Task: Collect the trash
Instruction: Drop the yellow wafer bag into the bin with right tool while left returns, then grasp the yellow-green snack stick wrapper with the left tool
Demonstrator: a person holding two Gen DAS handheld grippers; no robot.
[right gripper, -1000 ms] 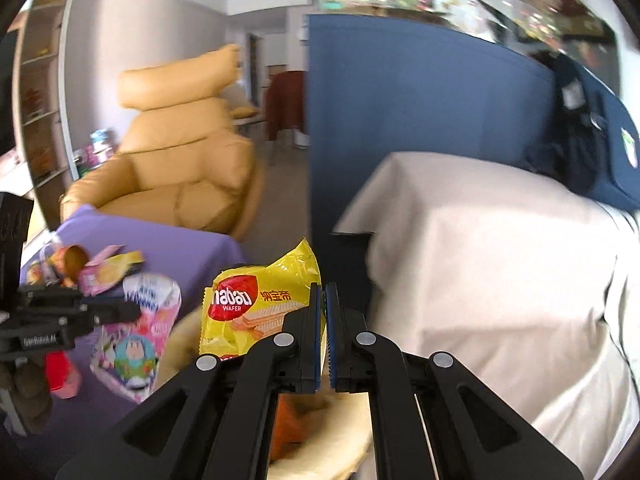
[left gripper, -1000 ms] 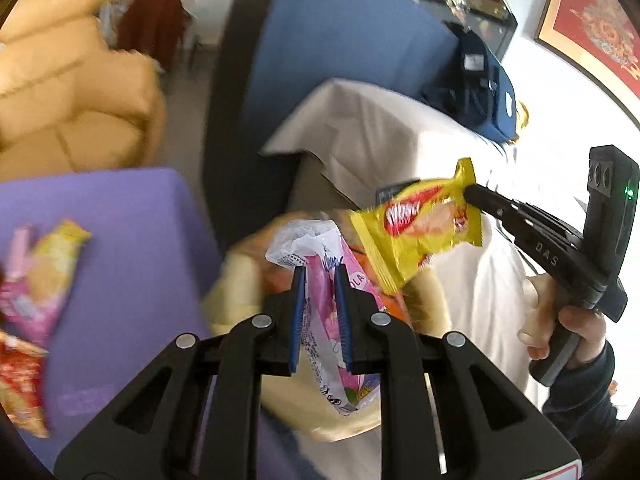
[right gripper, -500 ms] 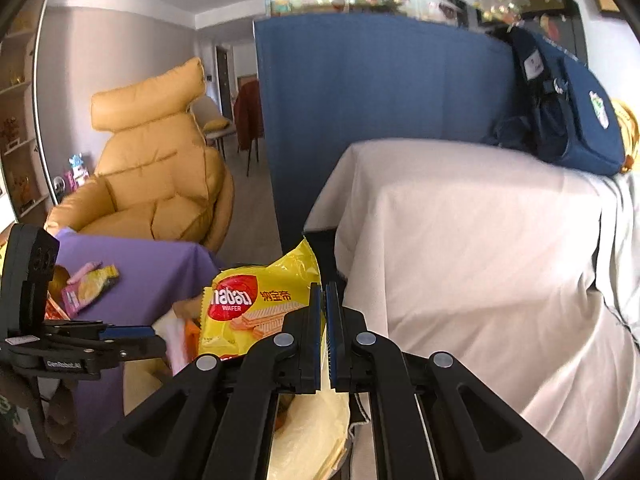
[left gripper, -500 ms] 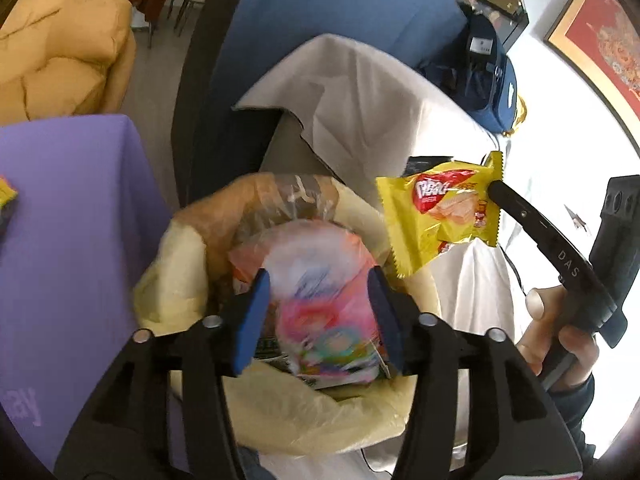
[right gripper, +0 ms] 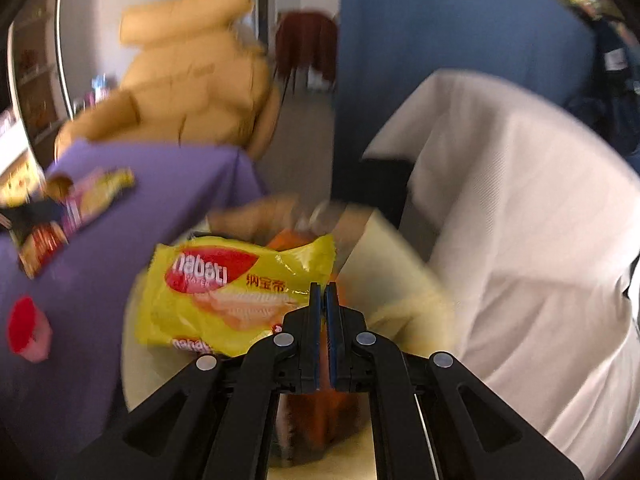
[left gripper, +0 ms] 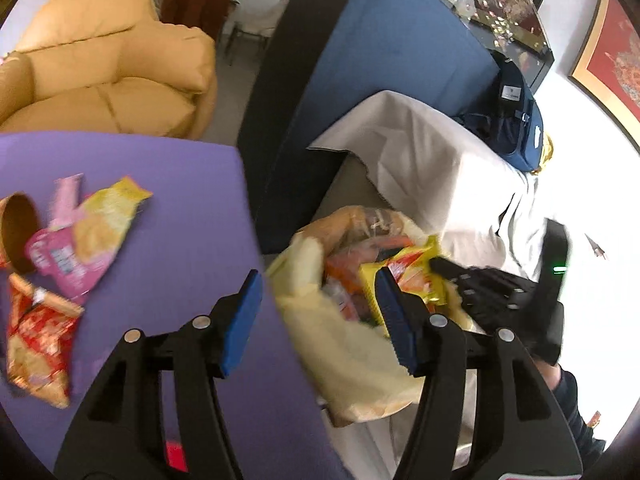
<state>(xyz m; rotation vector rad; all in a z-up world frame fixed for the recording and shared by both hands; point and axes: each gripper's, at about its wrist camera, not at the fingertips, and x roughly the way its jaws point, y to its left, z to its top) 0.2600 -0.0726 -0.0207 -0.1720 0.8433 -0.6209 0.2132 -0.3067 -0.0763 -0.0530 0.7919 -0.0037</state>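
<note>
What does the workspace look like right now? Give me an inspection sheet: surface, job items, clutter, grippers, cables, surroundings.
Surface: purple table, wrappers at its left side.
Job's things: trash bag beside the table, open, holding wrappers; yellow wafer packet held over its mouth.
Clutter: pale yellow wrapper, pink pouch, red packet and brown cup lying on the table.
Grippers: left gripper jaws opening, nothing between them; right gripper shut on the packet's edge.
Cables: nothing seen.
Surroundings: tan armchair, blue partition, white cloth over furniture, navy bag.
</note>
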